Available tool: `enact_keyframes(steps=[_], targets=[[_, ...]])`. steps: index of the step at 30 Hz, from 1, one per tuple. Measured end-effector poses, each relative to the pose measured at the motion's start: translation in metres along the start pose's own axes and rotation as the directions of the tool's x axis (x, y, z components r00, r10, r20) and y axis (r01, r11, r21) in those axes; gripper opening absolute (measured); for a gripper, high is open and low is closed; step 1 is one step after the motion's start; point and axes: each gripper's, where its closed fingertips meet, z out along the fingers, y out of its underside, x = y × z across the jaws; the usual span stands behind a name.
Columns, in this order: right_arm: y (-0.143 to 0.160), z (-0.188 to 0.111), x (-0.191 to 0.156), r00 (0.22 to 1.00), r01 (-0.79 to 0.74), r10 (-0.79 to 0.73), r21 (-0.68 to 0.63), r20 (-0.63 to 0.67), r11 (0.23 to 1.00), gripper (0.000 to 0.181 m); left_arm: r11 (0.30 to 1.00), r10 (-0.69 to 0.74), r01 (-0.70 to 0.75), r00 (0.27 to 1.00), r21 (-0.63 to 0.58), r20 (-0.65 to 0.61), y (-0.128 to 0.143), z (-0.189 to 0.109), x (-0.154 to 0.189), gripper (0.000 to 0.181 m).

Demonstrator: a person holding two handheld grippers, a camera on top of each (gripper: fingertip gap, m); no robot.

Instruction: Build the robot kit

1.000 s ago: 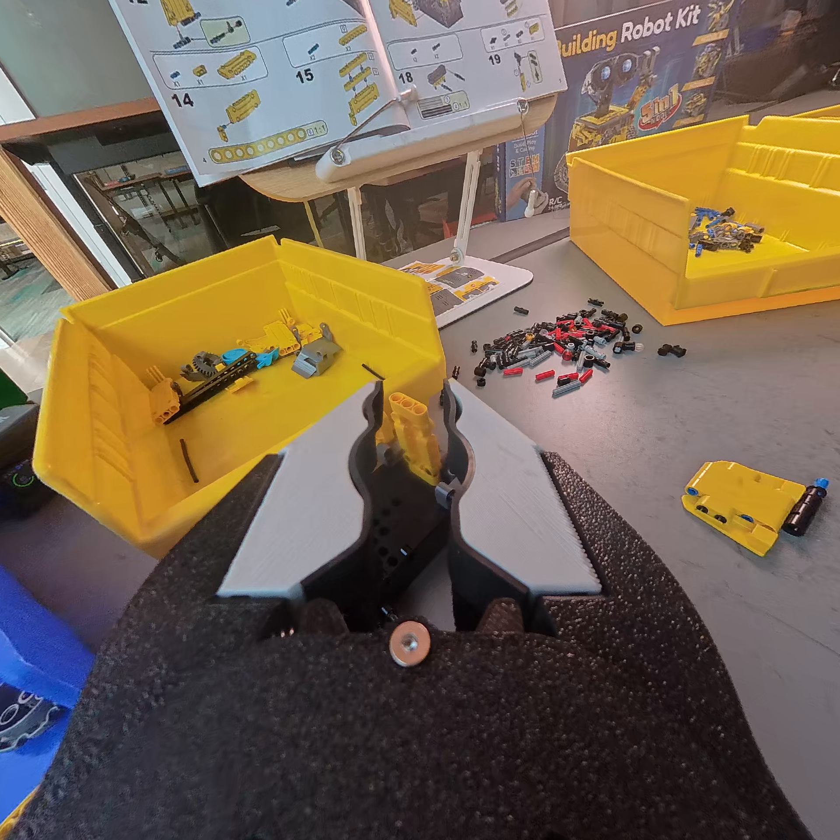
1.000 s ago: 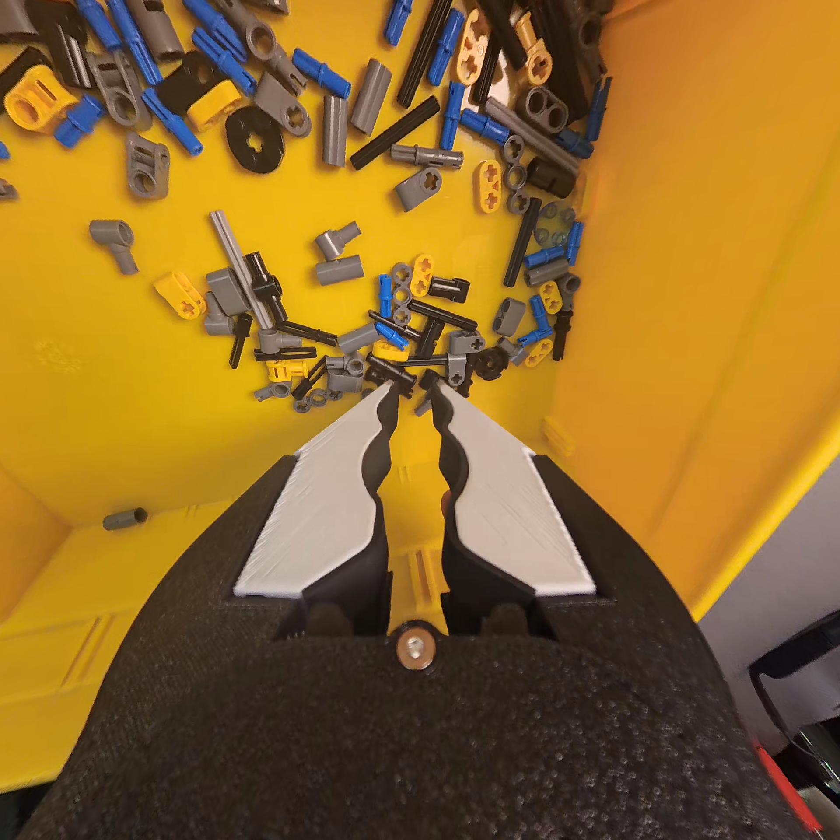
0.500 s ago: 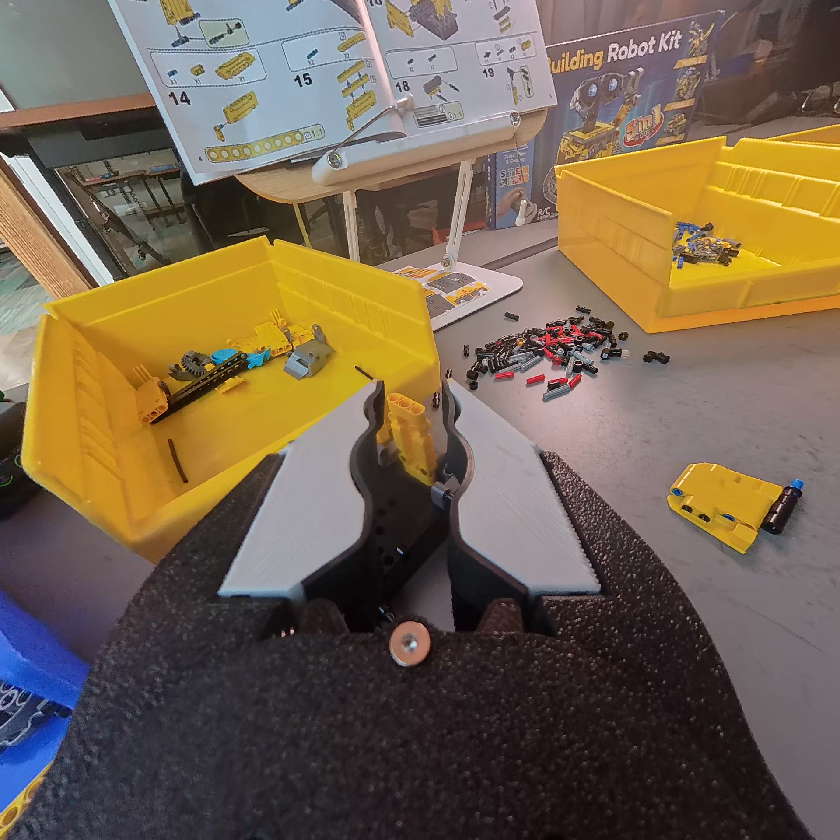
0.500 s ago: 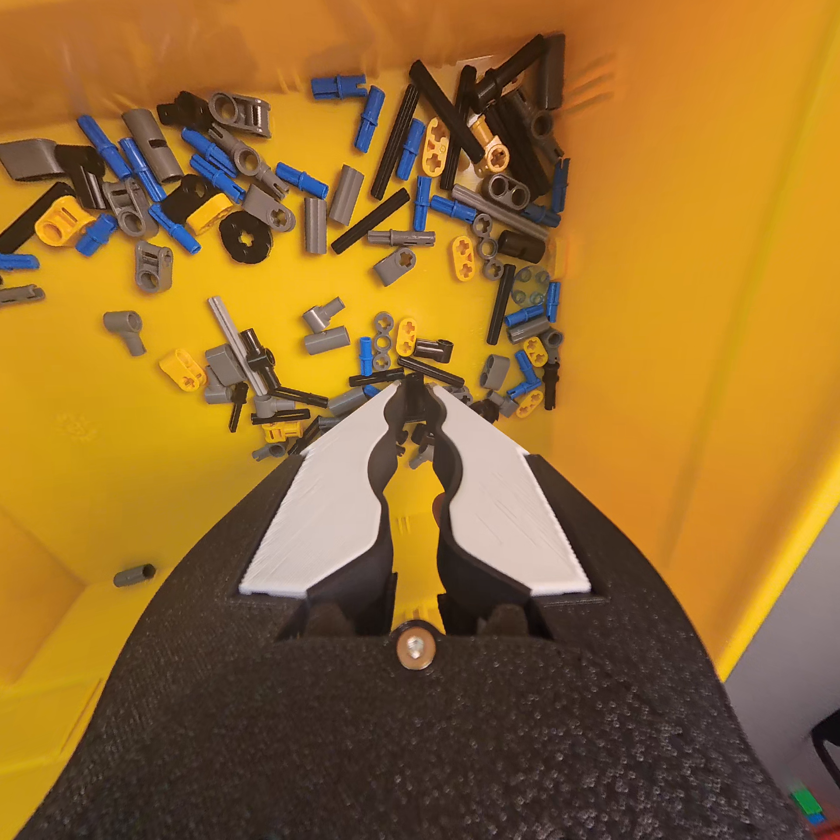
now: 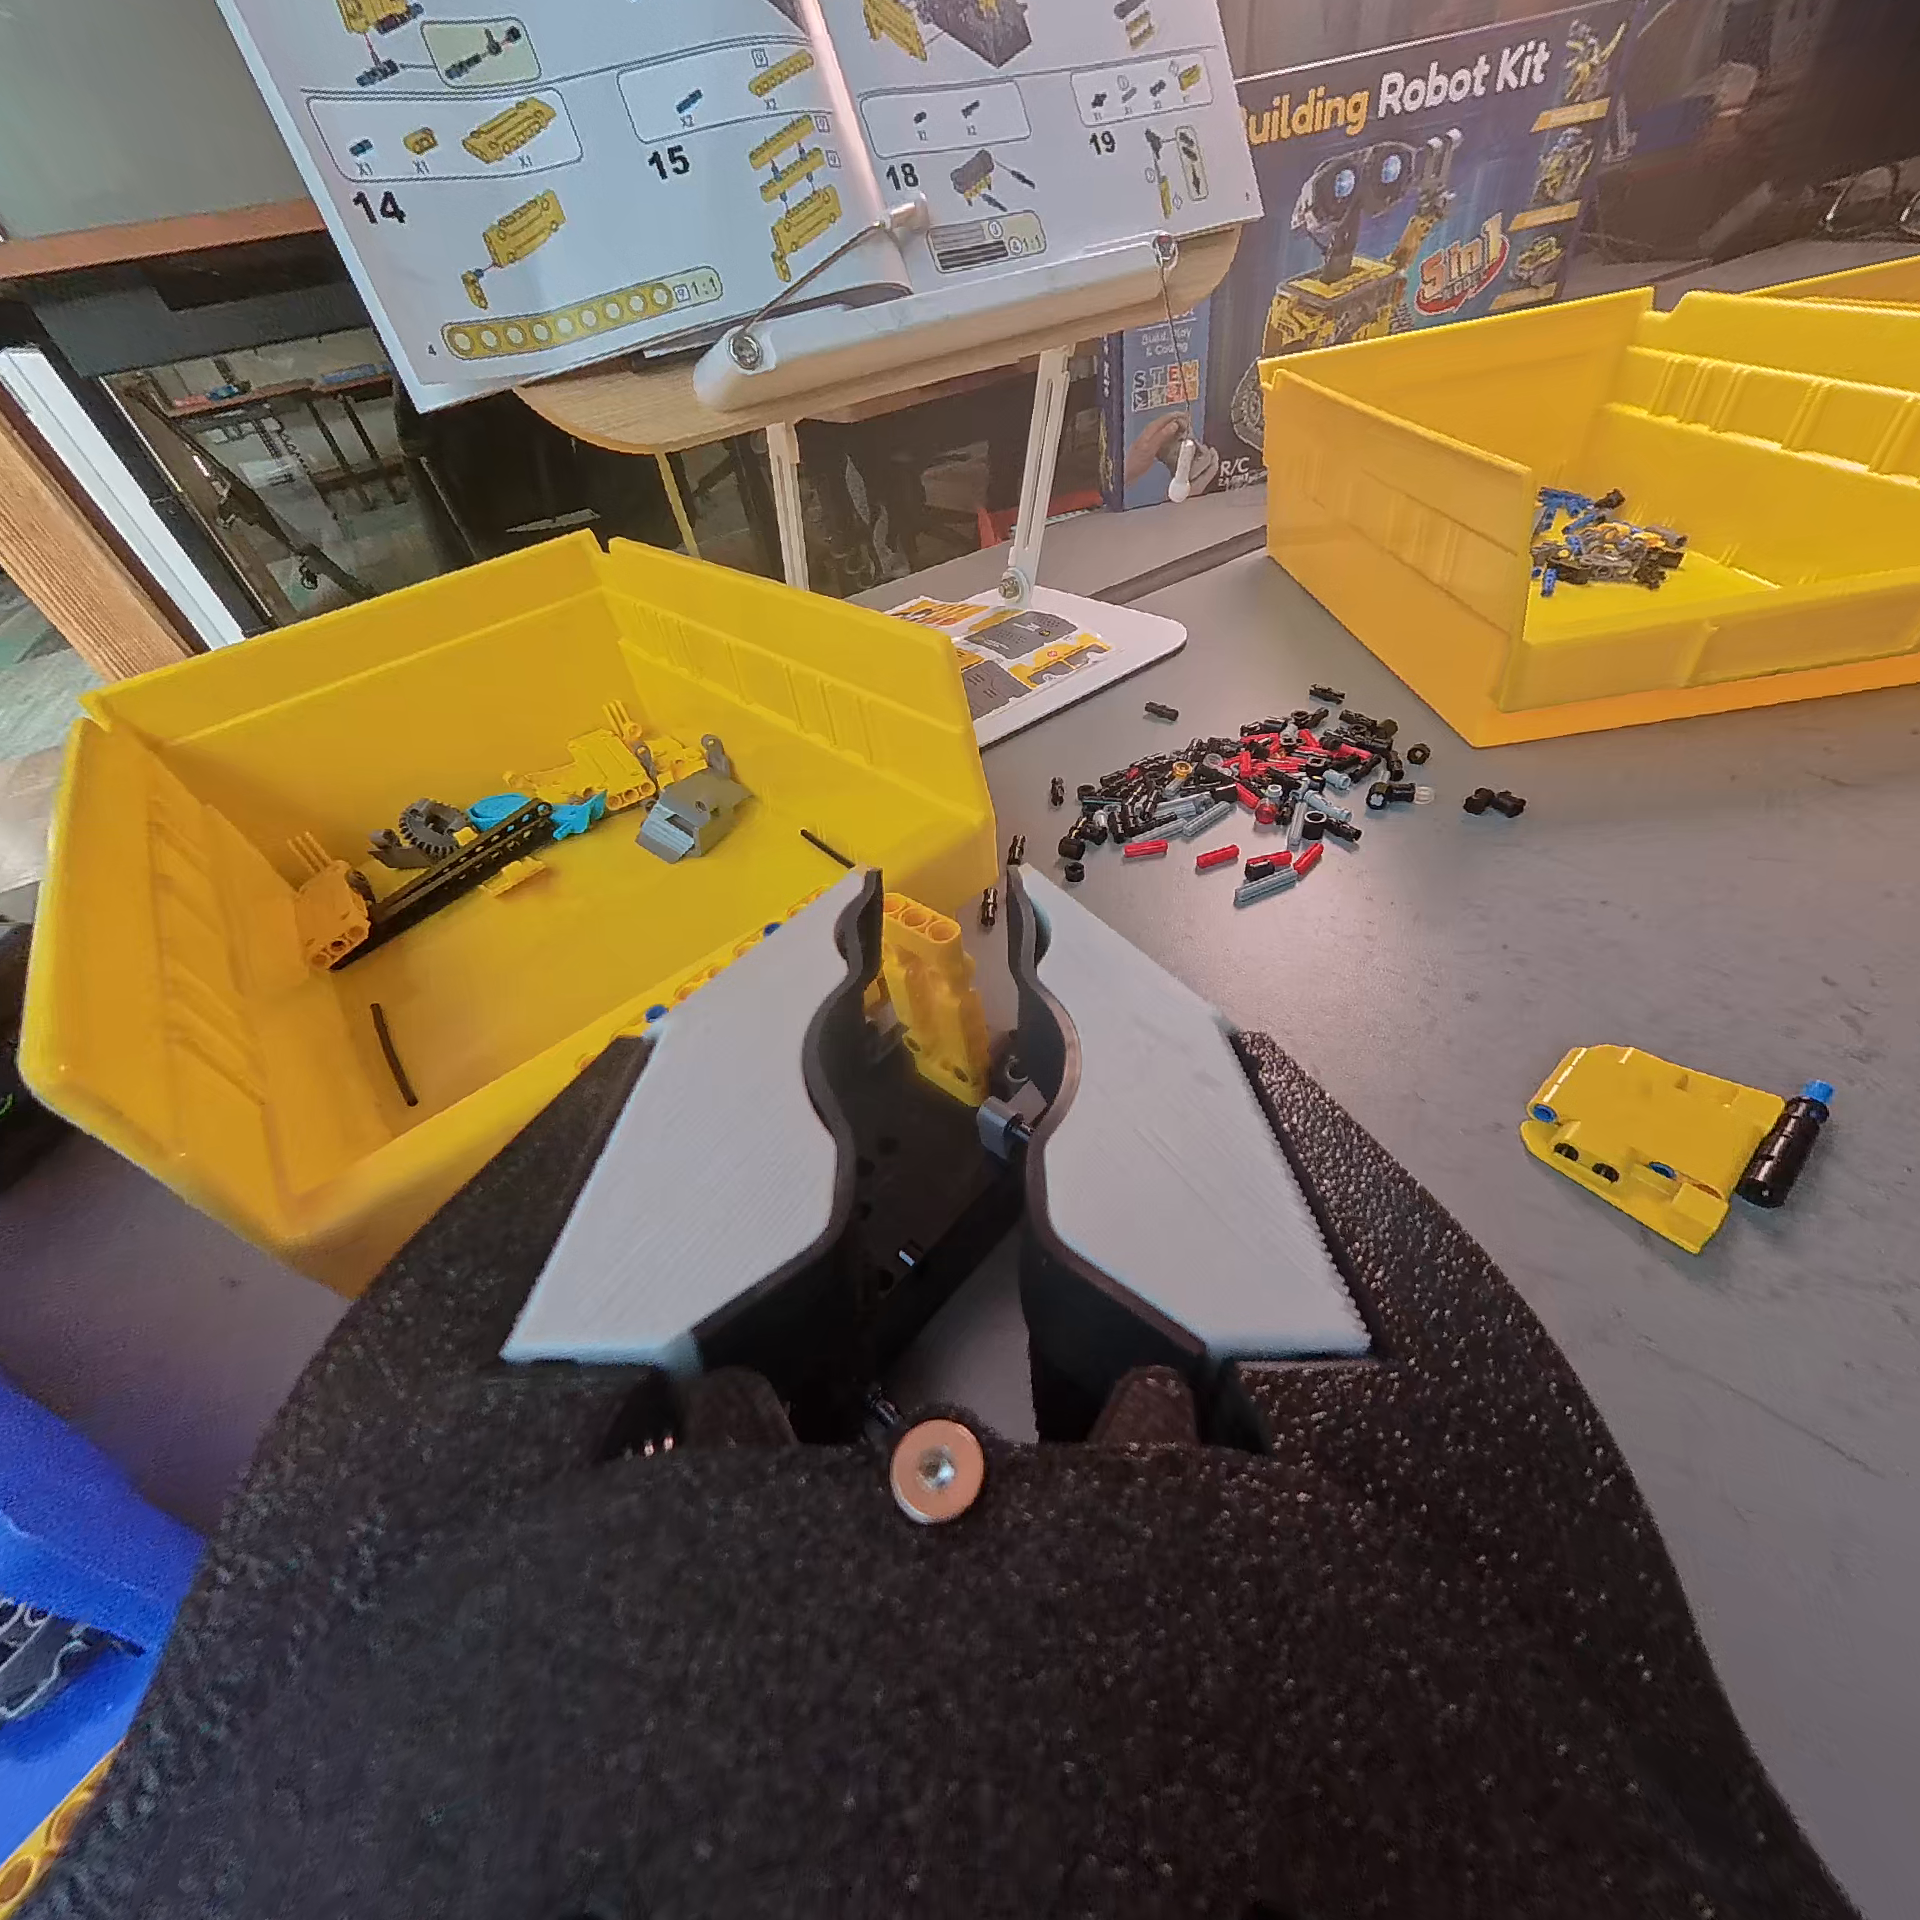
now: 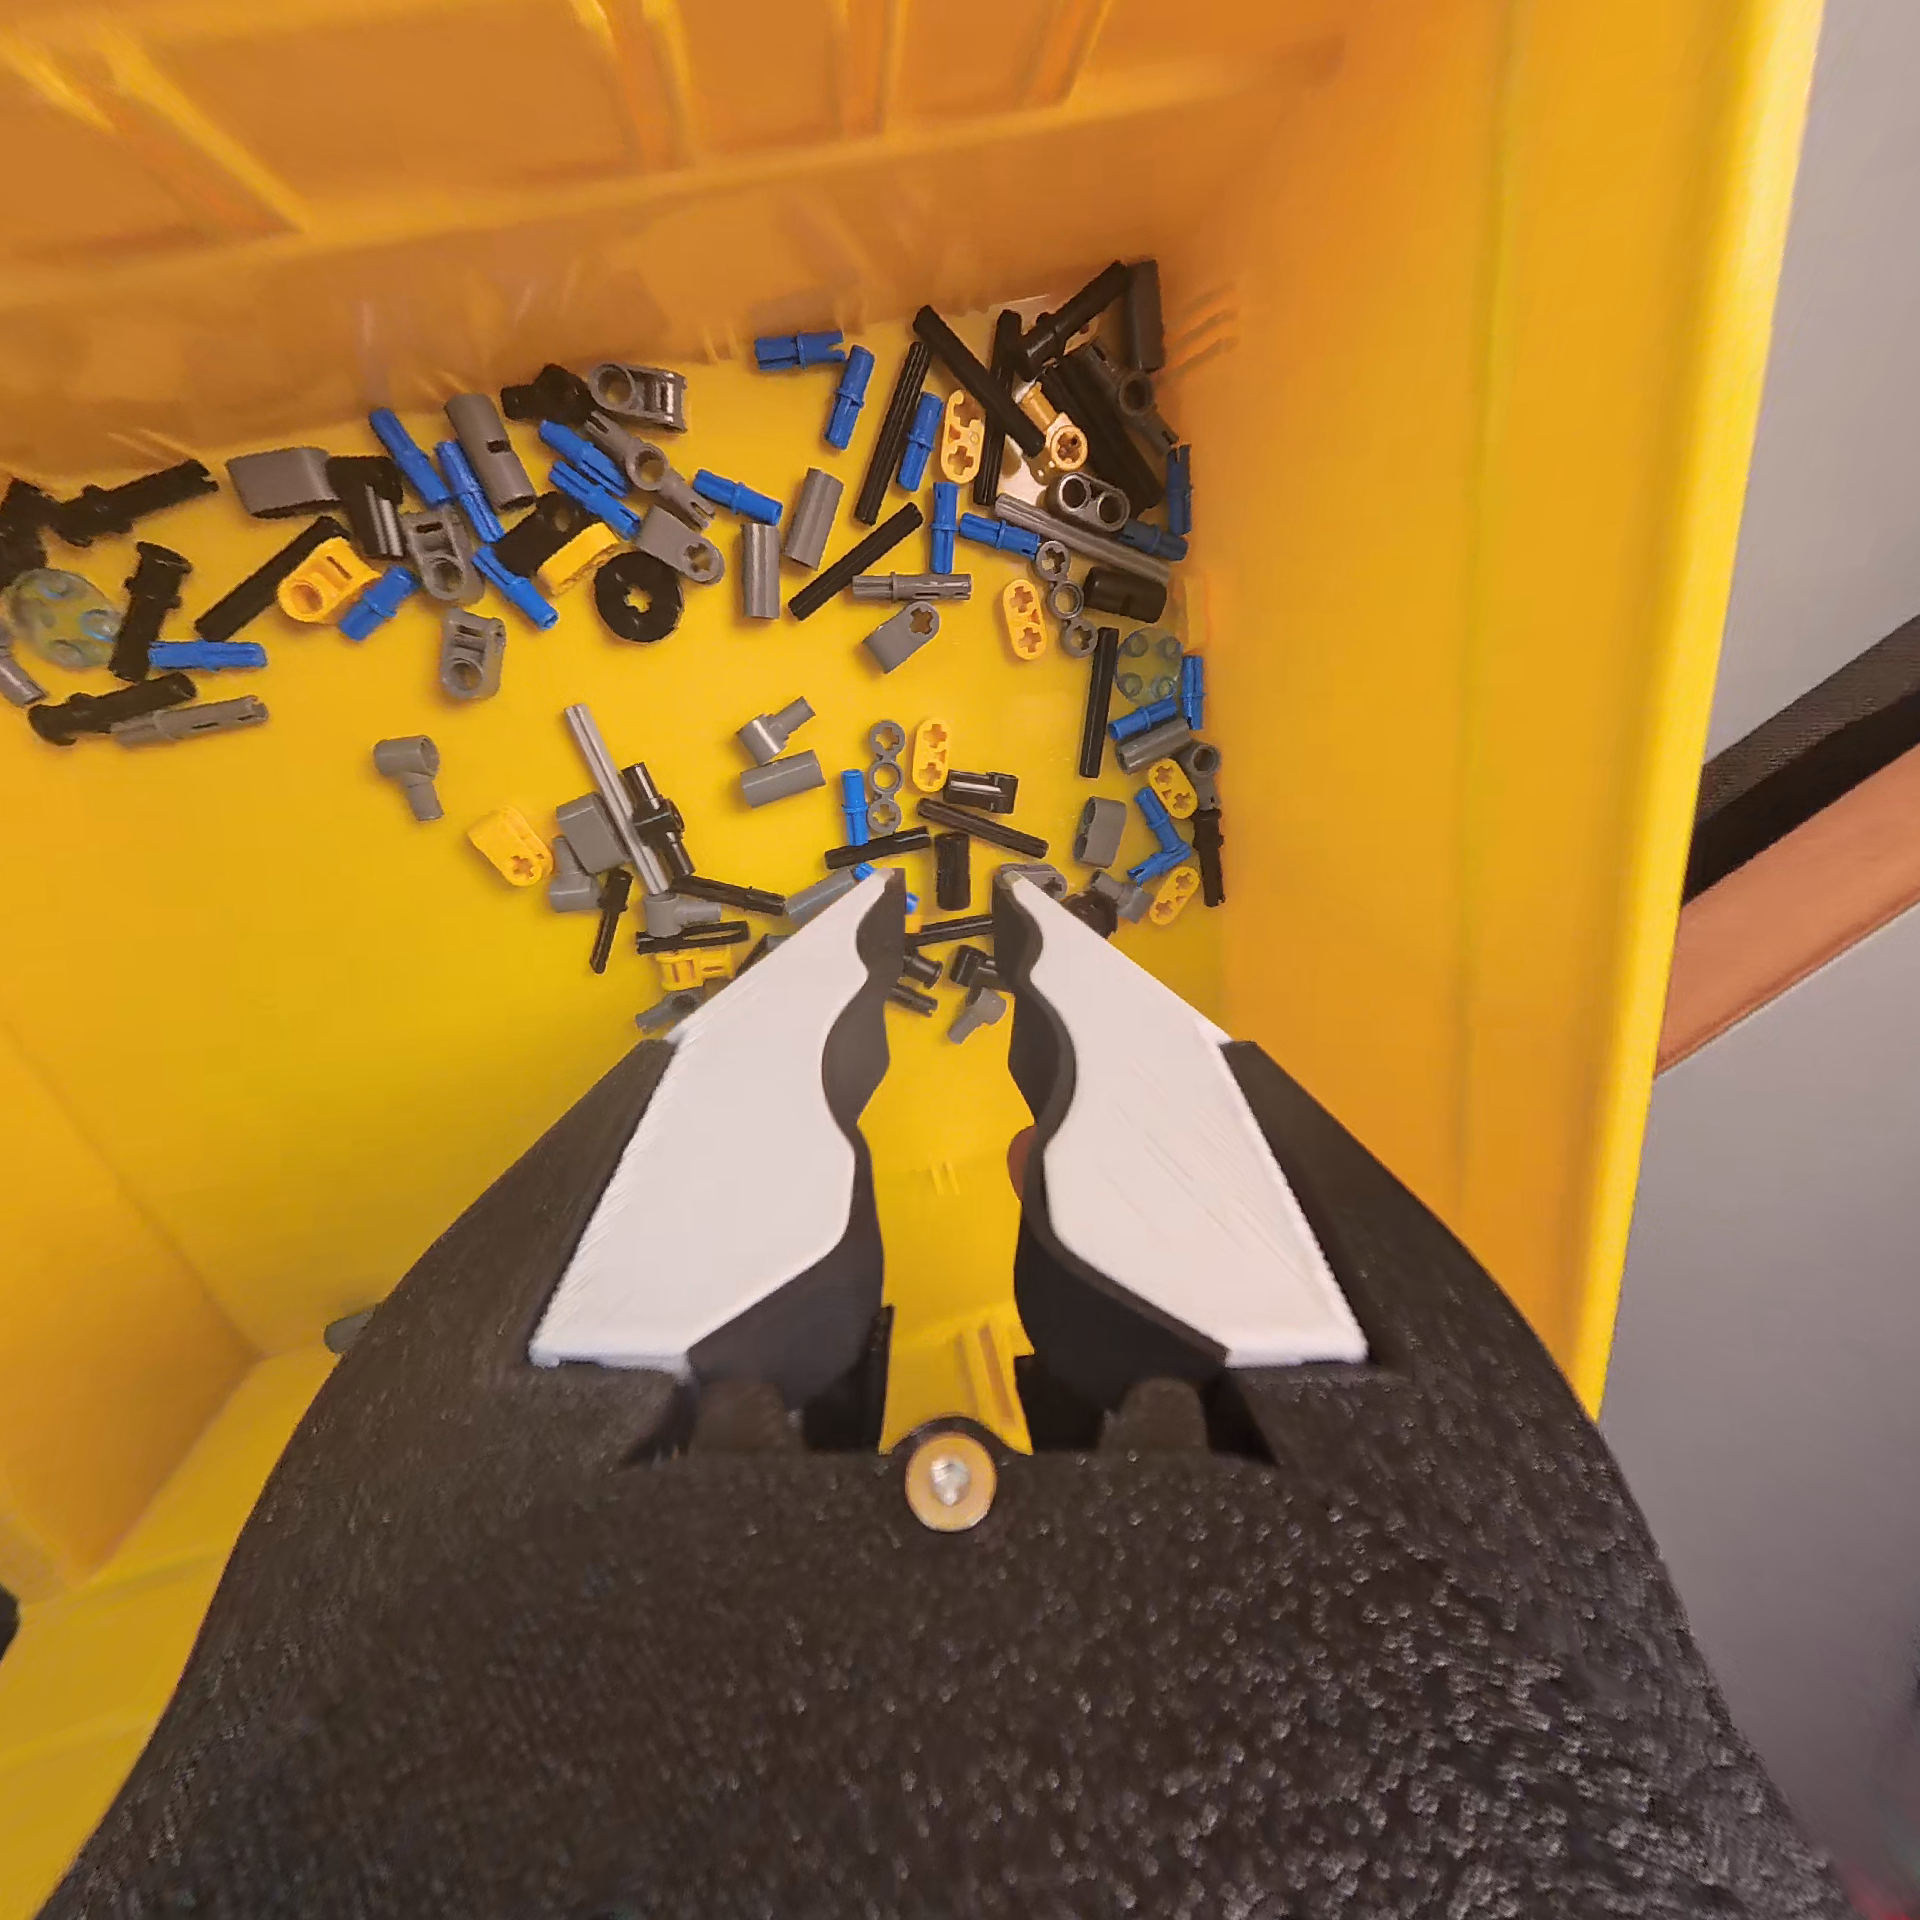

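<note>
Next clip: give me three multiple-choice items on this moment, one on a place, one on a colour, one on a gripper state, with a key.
1. Where does the right gripper point?
A. into a yellow bin of small parts
B. at the booklet
C. at the bare table

2. What colour is the panel lying alone on the table?
A. red
B. yellow
C. green

3. What is the left gripper doing?
A. open, empty
B. shut on a yellow piece
C. shut on a black wheel

Key: 1 A, the bin floor and parts fill its view. 2 B, yellow with a black cylinder at one end. 3 B, the yellow piece sits between its fingers.
</note>
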Motion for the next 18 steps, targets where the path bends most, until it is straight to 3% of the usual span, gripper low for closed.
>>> enact_keyframes(steps=[6, 10, 16, 18], targets=[[0.0, -0.006, -0.043, 0.992, 0.099, -0.097, -0.012, 0.086, 0.995, 0.025, 1.0, 0.006, -0.006, 1.0, -0.012, 0.002, 0.002, 0.002, 0.0, 0.022], [-0.007, 0.005, -0.071, 0.976, 0.199, -0.195, -0.035, 0.099, 0.979, 0.031, 1.0, 0.014, -0.014, 1.0, -0.017, 0.005, 0.002, 0.003, 0.001, 0.022], [-0.007, 0.015, -0.045, 0.983, 0.184, -0.184, -0.047, 0.02, 0.982, 0.005, 1.0, 0.023, -0.023, 1.0, -0.012, 0.007, 0.002, 0.003, 0.002, 0.022], [-0.002, 0.015, -0.034, 0.986, 0.164, -0.164, -0.054, 0.008, 0.985, 0.004, 1.0, 0.02, -0.02, 1.0, -0.01, 0.009, 0.002, 0.002, 0.001, 0.022]])
